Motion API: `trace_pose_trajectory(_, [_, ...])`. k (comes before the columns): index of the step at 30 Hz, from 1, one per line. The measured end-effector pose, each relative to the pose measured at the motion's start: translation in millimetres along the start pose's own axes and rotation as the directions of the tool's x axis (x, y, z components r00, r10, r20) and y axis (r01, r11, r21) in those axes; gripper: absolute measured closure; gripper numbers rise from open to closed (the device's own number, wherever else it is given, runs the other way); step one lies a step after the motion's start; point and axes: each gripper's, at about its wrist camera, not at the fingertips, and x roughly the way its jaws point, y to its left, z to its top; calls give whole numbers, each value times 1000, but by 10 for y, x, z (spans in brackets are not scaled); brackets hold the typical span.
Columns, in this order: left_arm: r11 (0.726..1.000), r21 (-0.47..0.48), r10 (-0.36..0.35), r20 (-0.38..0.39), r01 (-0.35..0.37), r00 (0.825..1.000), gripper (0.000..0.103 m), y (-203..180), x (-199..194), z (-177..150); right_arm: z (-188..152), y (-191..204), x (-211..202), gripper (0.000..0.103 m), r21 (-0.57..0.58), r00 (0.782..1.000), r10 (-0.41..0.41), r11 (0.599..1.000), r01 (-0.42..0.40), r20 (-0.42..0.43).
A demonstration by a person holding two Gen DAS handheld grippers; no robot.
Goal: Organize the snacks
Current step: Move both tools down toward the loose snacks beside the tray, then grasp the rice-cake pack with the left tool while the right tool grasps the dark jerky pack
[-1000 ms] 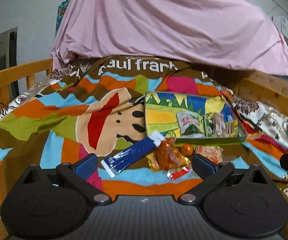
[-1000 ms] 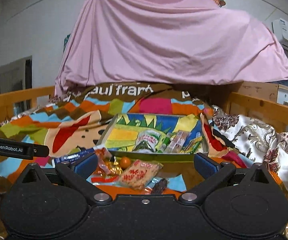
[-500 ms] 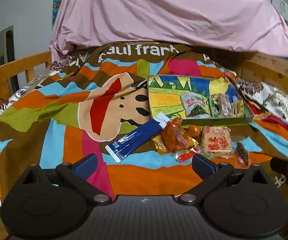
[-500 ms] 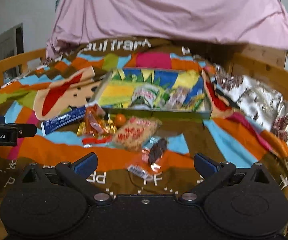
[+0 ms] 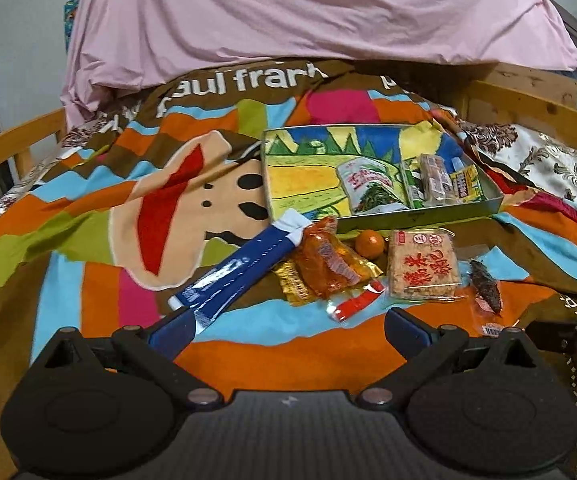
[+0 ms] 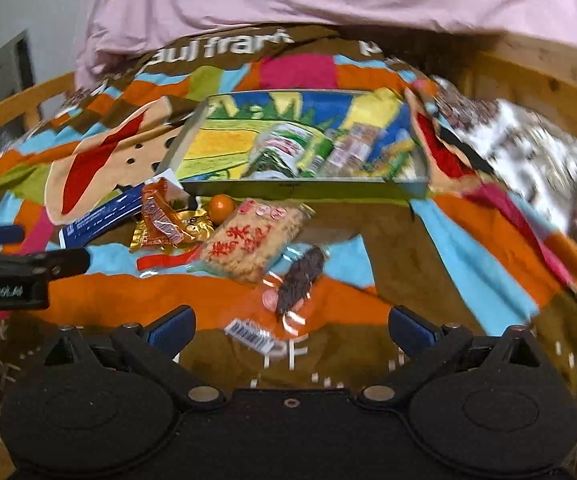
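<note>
Here, a bright blanket (image 5: 88,208) covers the bed. Toward its far right sits a shallow tray (image 5: 416,218) holding several packets. Along the tray's near edge lie loose snacks: blue tube (image 5: 240,268), rice cracker pack (image 5: 422,266), orange packet (image 5: 324,260), small orange (image 5: 369,243). Left gripper (image 5: 288,326) and right gripper (image 6: 290,326) hang over the near edge, fingers spread, empty.

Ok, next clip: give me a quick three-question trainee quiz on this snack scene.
1. True or false: the left gripper holds a snack.
2. The small orange fruit lies: A) inside the tray; B) on the blanket in front of it; C) in the right gripper.
3. What colour is the long tube-shaped pack?

Key: 1 false, both grippers are open and empty; 2 B; 3 blue with white ends.
</note>
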Motion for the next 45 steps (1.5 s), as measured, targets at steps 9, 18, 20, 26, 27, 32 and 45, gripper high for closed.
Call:
trace_pose_trajectory(9, [995,-14,-94,-22,94,995,0,-140,334,192,38,12,349,1,-177,999,40,984,-34,29])
trace_pose_trajectory(18, [963,1,-270,-47,270,962,1,-467,771,405,5,66,683,14,-118,999,22,993,-27,-44])
trace_pose_trajectory(20, [952,15,-305,-75,307,949,1,-567,888,431,-17,82,739,14,-100,998,14,995,-20,-59])
trace_pose_trajectory(26, [932,14,-355,-150,361,923,1,-743,1228,468,-11,25,769,24,-51,999,6,999,-9,-50])
trace_pose_trajectory(27, [931,7,-359,-155,364,921,1,-746,1271,471,-12,18,768,27,-48,999,3,999,-5,-49])
trace_pose_trajectory(32, [920,-29,-389,-180,391,903,7,-745,1426,491,-5,56,755,39,-91,998,-18,996,13,-56])
trace_pose_trajectory(45, [928,-32,-367,-262,372,893,23,-845,1654,500,37,-55,849,28,-76,998,-54,996,51,-34])
